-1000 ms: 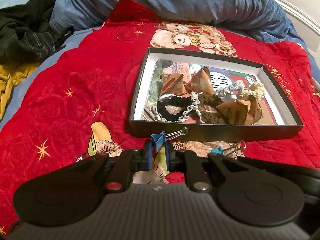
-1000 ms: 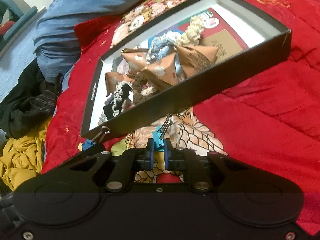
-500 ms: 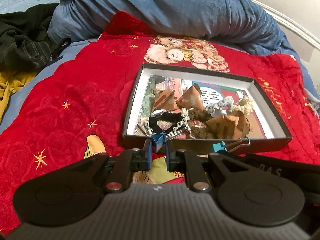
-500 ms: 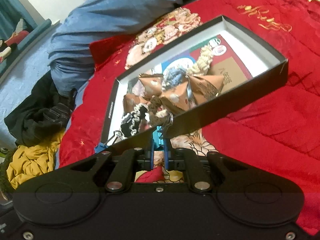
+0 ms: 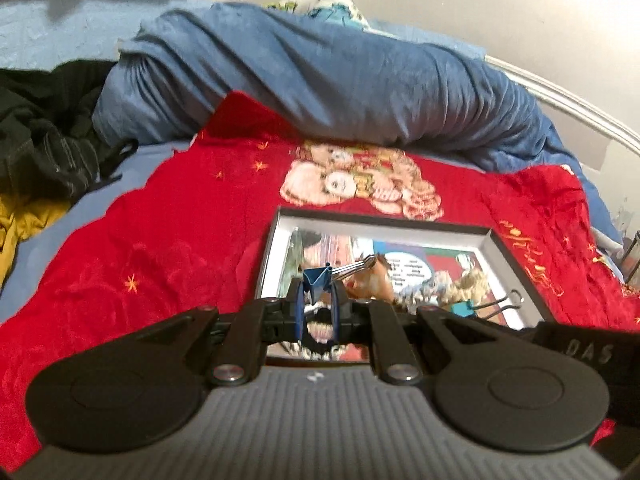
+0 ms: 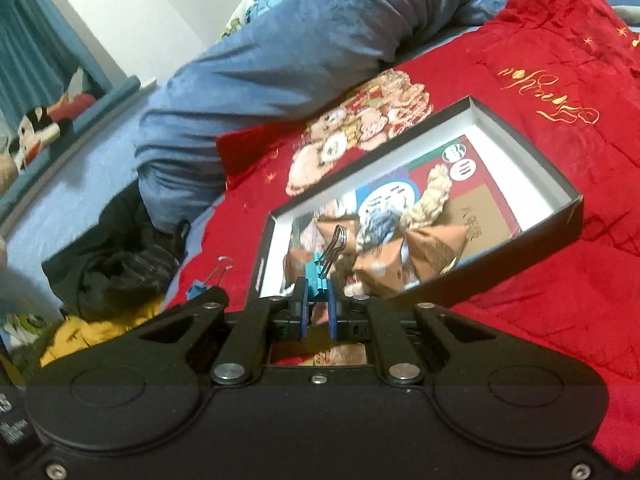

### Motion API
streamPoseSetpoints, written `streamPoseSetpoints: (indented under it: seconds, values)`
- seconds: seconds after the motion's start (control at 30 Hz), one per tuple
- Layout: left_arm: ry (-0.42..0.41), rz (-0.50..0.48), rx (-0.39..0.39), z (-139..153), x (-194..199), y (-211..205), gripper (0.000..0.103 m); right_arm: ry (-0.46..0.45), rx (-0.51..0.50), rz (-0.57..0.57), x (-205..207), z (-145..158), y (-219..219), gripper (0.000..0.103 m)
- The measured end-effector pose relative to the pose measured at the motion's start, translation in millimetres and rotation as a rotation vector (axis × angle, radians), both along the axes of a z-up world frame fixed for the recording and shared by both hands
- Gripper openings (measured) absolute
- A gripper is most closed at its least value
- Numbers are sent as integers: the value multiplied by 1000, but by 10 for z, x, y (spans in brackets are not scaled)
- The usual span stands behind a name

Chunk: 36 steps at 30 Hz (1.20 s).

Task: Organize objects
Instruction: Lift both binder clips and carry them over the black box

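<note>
Gripping a blue binder clip (image 5: pixel 317 280), the left gripper (image 5: pixel 317 308) has its jaws closed on the clip body, wire handles pointing toward 2 o'clock. The right gripper (image 6: pixel 317 307) has its jaws clamped on a teal binder clip (image 6: pixel 318 276), handles toward 1 o'clock. Both hang over the near end of the black box (image 6: pixel 520 152) on the red blanket (image 5: pixel 160 248), which holds brown paper shapes (image 6: pixel 432 252) and braided cords (image 6: pixel 434 192).

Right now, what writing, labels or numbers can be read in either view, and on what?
"DAS": on the black body at the left view's right edge, cut off.
Gold script on the red blanket: unreadable.
Print on the sheet in the box: too blurred.
White text on the box's side: too small.
</note>
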<state>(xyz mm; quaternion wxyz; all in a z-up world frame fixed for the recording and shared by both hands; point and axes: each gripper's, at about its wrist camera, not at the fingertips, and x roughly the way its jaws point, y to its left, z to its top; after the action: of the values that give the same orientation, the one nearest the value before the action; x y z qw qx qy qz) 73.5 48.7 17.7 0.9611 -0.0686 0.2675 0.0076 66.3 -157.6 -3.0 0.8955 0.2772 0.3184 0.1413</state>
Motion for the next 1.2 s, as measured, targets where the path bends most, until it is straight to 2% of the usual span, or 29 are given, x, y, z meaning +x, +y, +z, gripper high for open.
streamPoseSetpoints:
  seconds: [0.27, 0.43, 0.63, 0.77, 0.9, 1.07, 1.2]
  values:
    - [-95, -47, 18, 118, -4, -66, 16, -87, 18, -28, 120, 195, -248, 10]
    - [-123, -74, -5, 182, 106, -29, 16, -109, 37, -34, 252, 268, -390, 10]
    - [-50, -78, -135, 178, 491, 170, 16, -143, 33, 8, 483, 309, -508, 10]
    - [-48, -79, -133, 109, 804, 123, 16, -124, 62, 10, 735, 194, -534, 10]
    - [-41, -101, -128, -52, 1060, -3, 16, -97, 44, 22, 966, 41, -521, 10]
    - [-11, -111, -91, -318, 1200, -151, 16, -54, 19, 5, 1225, -196, -492, 10]
    - [6, -132, -56, -423, 1263, -280, 16, -25, 20, -22, 1494, -355, -445, 10]
